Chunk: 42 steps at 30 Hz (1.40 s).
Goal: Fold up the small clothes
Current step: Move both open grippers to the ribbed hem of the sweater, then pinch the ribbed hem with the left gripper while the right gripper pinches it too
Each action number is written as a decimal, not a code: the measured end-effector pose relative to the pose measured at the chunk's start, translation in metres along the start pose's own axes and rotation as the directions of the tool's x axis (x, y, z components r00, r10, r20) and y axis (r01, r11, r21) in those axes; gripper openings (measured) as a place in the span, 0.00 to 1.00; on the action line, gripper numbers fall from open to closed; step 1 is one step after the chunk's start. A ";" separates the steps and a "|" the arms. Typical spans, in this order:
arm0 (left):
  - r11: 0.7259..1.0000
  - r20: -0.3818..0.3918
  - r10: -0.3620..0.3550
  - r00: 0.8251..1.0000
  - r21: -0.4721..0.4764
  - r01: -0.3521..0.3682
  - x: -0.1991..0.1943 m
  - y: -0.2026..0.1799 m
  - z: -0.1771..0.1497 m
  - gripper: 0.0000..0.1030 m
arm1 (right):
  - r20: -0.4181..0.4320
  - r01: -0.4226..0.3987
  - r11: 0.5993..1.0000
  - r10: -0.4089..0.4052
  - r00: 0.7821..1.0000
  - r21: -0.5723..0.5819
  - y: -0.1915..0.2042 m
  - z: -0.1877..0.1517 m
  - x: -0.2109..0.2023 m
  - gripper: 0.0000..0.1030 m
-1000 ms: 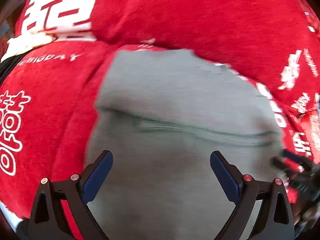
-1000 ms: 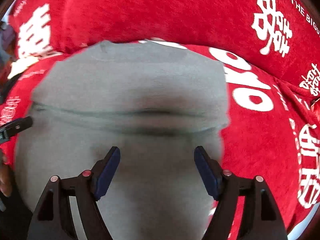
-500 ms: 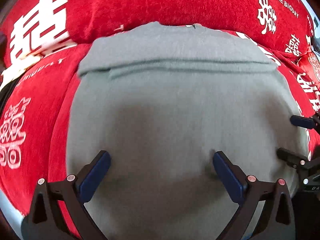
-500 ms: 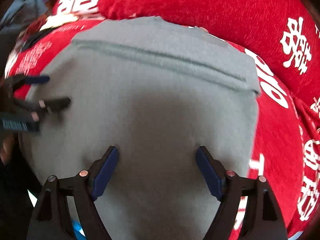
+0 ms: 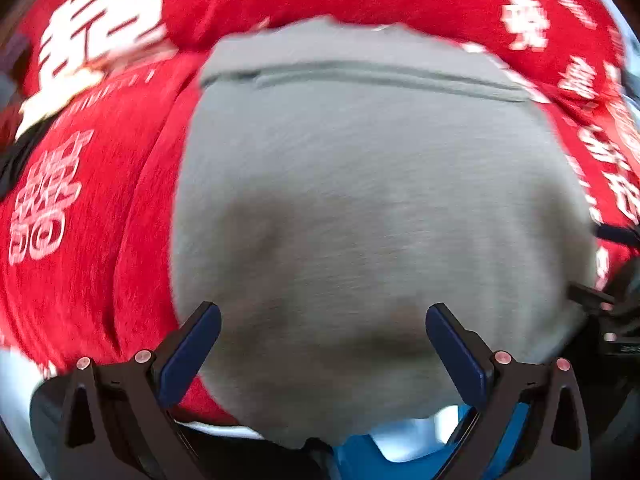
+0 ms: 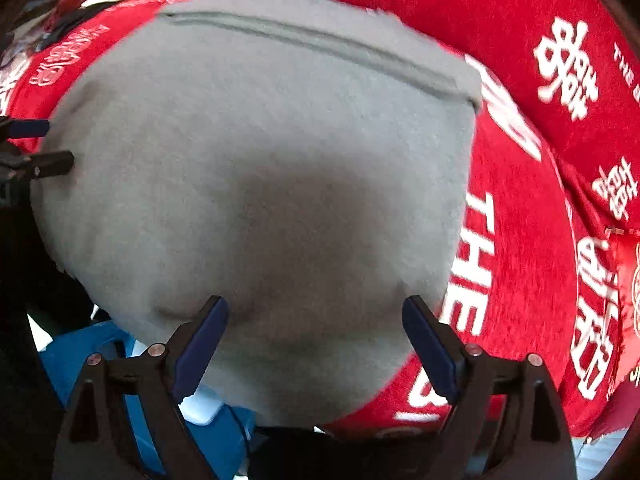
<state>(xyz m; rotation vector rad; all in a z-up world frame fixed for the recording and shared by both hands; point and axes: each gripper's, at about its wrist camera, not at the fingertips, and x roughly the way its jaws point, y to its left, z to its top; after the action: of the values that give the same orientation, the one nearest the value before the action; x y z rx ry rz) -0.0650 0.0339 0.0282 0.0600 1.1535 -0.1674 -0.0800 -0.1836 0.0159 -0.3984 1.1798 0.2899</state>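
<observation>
My left gripper (image 5: 323, 350) and right gripper (image 6: 315, 344) both hang over the soft grey knit garment (image 6: 260, 184), fingers spread wide, nothing pinched. Right jaws have just been opening further, only cloth beneath them. A second ago the grey piece lay rumpled with a sagging crease; now it lies flat on the red plush cover with white lettering (image 6: 520, 208), fold seam at 12 o'clock. I'd call this fold laid down, next grab pending.

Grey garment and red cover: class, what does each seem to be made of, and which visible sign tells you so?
Grey garment: probably soft matte knit, perhaps fleece; it looks faintly fuzzy and has a stitched hem. Red cover: likely plush, towel-like fabric with a short nap and white printed characters.
</observation>
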 end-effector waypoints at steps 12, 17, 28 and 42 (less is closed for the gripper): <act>0.997 -0.127 -0.018 0.992 -0.070 0.009 0.021 0.029 -0.022 1.00 | -0.076 0.058 0.992 -0.067 0.995 -0.110 0.027 -0.028 0.015 0.89; 0.938 -0.157 -0.146 0.977 -0.336 0.086 0.010 0.073 -0.033 1.00 | -0.128 -0.055 0.949 0.099 0.987 0.312 -0.041 -0.050 -0.003 0.90; 0.911 -0.244 -0.235 0.941 -0.392 0.126 0.038 0.057 -0.051 0.98 | -0.117 -0.169 0.833 0.268 0.956 0.527 -0.074 -0.070 0.018 0.75; 0.907 -0.194 -0.198 0.961 -0.408 0.105 0.025 0.064 -0.051 0.75 | -0.170 -0.054 0.875 0.154 0.973 0.480 -0.046 -0.054 0.022 0.65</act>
<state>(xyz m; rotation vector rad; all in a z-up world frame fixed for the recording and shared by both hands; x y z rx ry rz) -0.0908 0.1009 -0.0178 -0.3807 1.4076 -0.0635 -0.0982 -0.2490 -0.0153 0.0709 1.4290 0.0445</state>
